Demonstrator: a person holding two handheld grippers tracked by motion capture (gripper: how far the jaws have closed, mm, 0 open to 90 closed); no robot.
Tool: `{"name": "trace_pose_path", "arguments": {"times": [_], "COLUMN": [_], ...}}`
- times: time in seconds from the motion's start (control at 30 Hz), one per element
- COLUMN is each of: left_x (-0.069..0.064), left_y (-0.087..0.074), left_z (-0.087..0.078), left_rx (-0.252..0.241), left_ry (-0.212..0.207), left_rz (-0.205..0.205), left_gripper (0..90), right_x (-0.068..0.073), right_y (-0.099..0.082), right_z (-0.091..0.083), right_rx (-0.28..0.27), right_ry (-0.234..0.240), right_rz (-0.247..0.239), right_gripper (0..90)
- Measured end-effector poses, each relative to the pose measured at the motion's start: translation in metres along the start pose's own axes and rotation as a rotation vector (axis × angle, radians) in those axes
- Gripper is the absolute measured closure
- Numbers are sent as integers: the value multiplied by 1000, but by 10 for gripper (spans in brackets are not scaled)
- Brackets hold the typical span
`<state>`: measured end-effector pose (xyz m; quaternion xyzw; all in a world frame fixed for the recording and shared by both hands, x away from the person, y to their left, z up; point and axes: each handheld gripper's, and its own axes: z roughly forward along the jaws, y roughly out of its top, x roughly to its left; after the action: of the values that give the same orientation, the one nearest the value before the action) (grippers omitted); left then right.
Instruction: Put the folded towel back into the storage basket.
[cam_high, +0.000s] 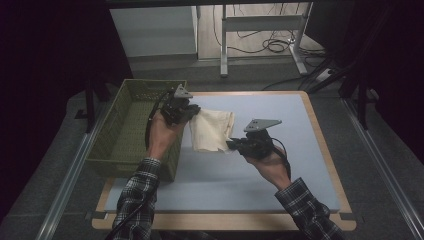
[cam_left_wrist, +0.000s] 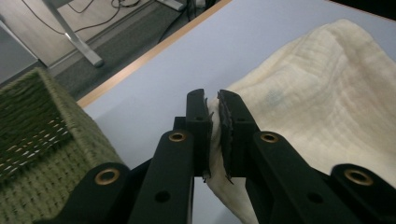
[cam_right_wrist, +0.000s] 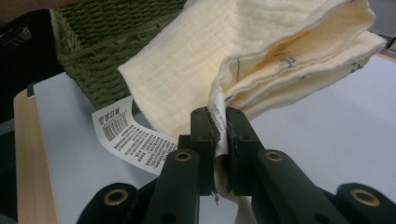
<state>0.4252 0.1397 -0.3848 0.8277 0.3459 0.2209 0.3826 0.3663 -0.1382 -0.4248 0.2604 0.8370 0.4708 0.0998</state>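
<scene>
While both pairs of jaws are clamped on the same folded cream cloth (cam_high: 212, 131), the left gripper (cam_high: 192, 114) bites its upper left corner in the centre of the high view, and the right gripper (cam_high: 234, 145) pinches its lower right edge a little lower and to the right. Seen along the left gripper (cam_left_wrist: 213, 100) in its own view, the two black jaws stand almost together with a thin fold of cloth (cam_left_wrist: 322, 102) squeezed between them, the rest of the fabric spreading away to the right of the frame. Along the right gripper (cam_right_wrist: 218, 116) in its view, the jaws hold several stacked layers of the cloth (cam_right_wrist: 187, 60) together with a small sewn tag, and a white printed care label (cam_right_wrist: 128, 135) curls out to the left of the frame. Held between the two grippers, the cloth hangs over the pale blue table top (cam_high: 280, 175), just right of a green woven basket (cam_high: 125, 130) that stands at the table's left edge. Plaid sleeves (cam_high: 142, 185) come in from the bottom of the high view behind each hand. Beyond the table, at the top of that frame, cables lie on the floor (cam_high: 275, 46) by a metal stand.
</scene>
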Motion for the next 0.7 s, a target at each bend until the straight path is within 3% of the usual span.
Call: {"name": "trace_pose_path", "arguments": {"times": [0.7], "left_x": [45], "left_y": [-18], "left_z": [-30], "left_rx": [-11], "left_ry": [93], "left_rz": [-35], "left_gripper": [831], "right_x": [26], "right_y": [47], "right_z": [44], "right_rx": [-10], "right_ry": [35], "right_rz": [-63], "right_gripper": [832]}}
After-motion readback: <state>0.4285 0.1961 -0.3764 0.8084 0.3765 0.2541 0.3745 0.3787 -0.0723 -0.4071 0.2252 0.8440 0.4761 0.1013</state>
